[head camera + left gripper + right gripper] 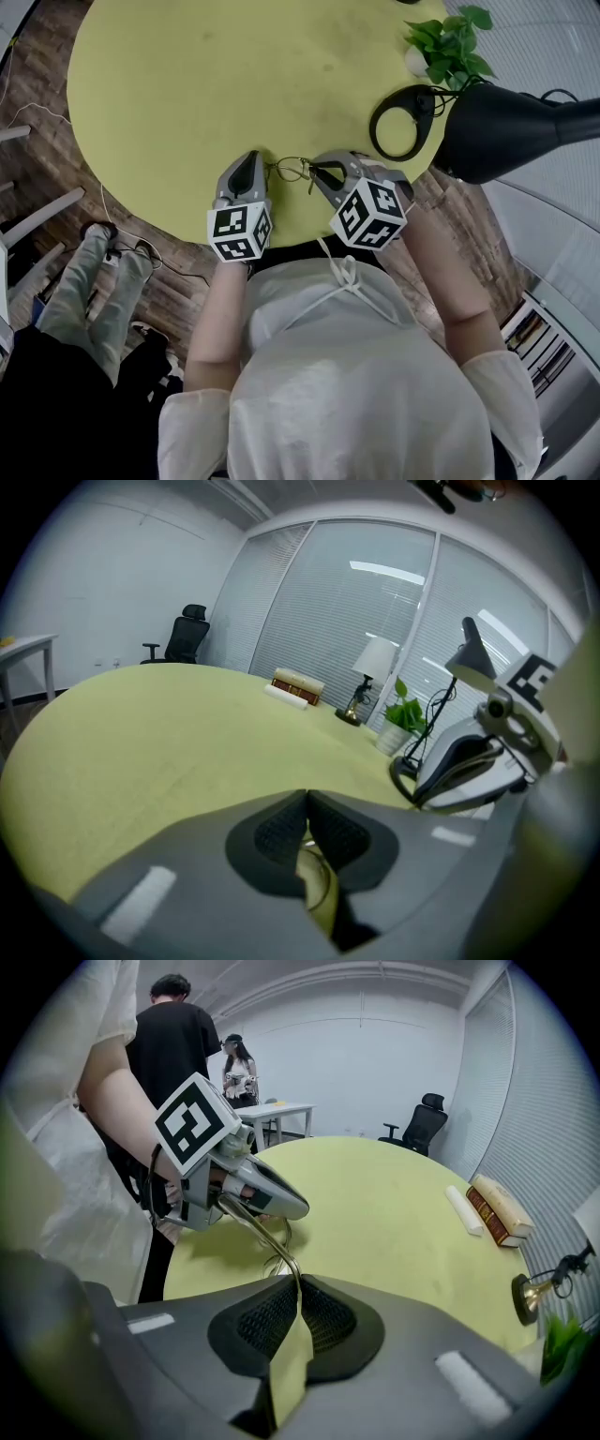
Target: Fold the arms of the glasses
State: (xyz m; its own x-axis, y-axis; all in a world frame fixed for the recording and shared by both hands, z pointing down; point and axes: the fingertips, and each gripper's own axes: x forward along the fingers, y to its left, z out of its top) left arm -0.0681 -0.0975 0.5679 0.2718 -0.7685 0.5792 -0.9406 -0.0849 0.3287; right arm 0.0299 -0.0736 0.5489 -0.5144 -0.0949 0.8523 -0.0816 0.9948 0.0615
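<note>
Thin wire-framed glasses [292, 170] hang between my two grippers, just above the near edge of the round yellow-green table [187, 94]. My left gripper [251, 161] is shut on the frame; in the left gripper view a lens rim [317, 881] shows just behind the closed pads [281, 832]. My right gripper [320, 170] is shut on one thin arm of the glasses [262, 1232]. That arm runs from my right gripper's pads [323, 1316] up to the left gripper [246, 1190]. The rest of the frame is mostly hidden by the grippers.
A black lamp-like device [506, 122] with a looped black cable [401, 120] and a potted plant [450, 47] stand at the table's right edge. Books [502, 1208] and a white roll [462, 1209] lie farther off. Two people [178, 1035] stand beyond the table, near an office chair [417, 1124].
</note>
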